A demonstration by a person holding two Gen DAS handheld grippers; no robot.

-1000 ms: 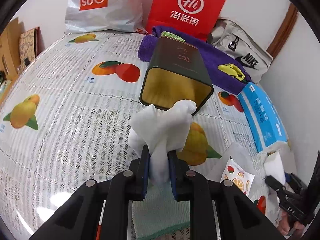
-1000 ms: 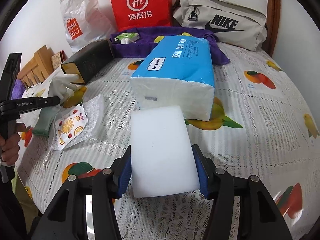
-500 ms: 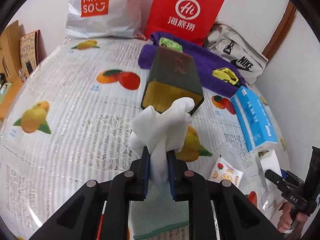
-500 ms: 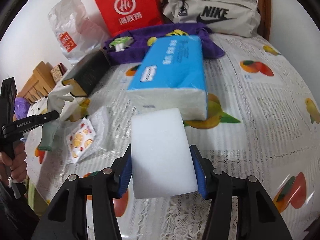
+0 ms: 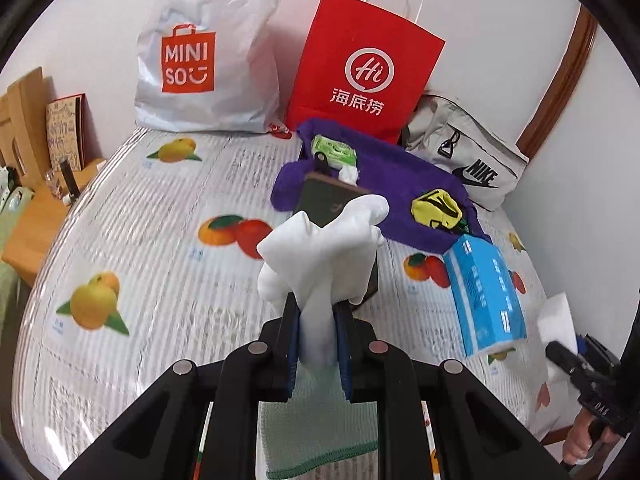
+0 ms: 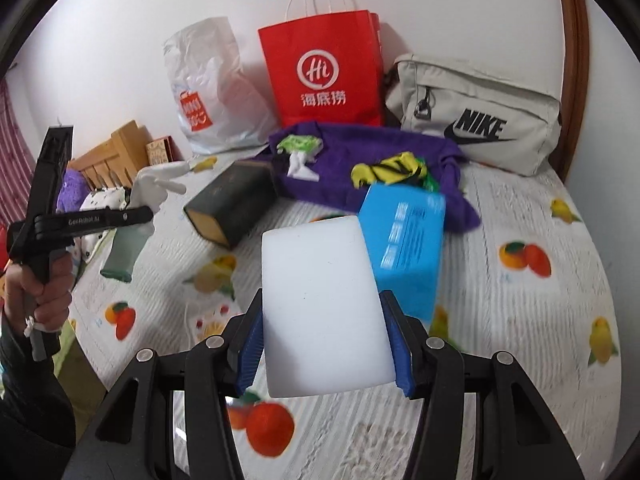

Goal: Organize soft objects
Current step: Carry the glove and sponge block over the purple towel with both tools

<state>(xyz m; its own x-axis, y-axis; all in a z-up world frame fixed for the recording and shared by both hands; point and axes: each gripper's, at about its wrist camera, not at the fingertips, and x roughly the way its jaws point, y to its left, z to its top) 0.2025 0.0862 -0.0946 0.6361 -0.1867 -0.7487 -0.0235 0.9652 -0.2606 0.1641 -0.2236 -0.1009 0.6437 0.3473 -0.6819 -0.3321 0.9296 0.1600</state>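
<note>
My left gripper [image 5: 316, 312] is shut on a white cloth [image 5: 320, 248] with a green towel [image 5: 316, 440] hanging below it, held above the table. It also shows in the right wrist view [image 6: 132, 212]. My right gripper [image 6: 324, 340] is shut on a white sponge block [image 6: 320, 312], raised above the table; the block shows at the right edge of the left wrist view [image 5: 556, 320]. A purple towel [image 5: 384, 196] lies at the back with a yellow soft item [image 5: 436, 208] and a green pack [image 5: 334, 152] on it.
A dark tin box [image 6: 232, 208] lies on its side mid-table. A blue tissue pack [image 6: 404, 248] lies to its right. A Miniso bag [image 5: 200, 60], a red paper bag [image 5: 360, 76] and a Nike pouch [image 6: 476, 120] stand along the back wall. The fruit-print tablecloth [image 5: 140, 240] covers the table.
Both grippers have risen well above the table and pulled back, each keeping its load. The tin box and tissue pack now look farther away.
</note>
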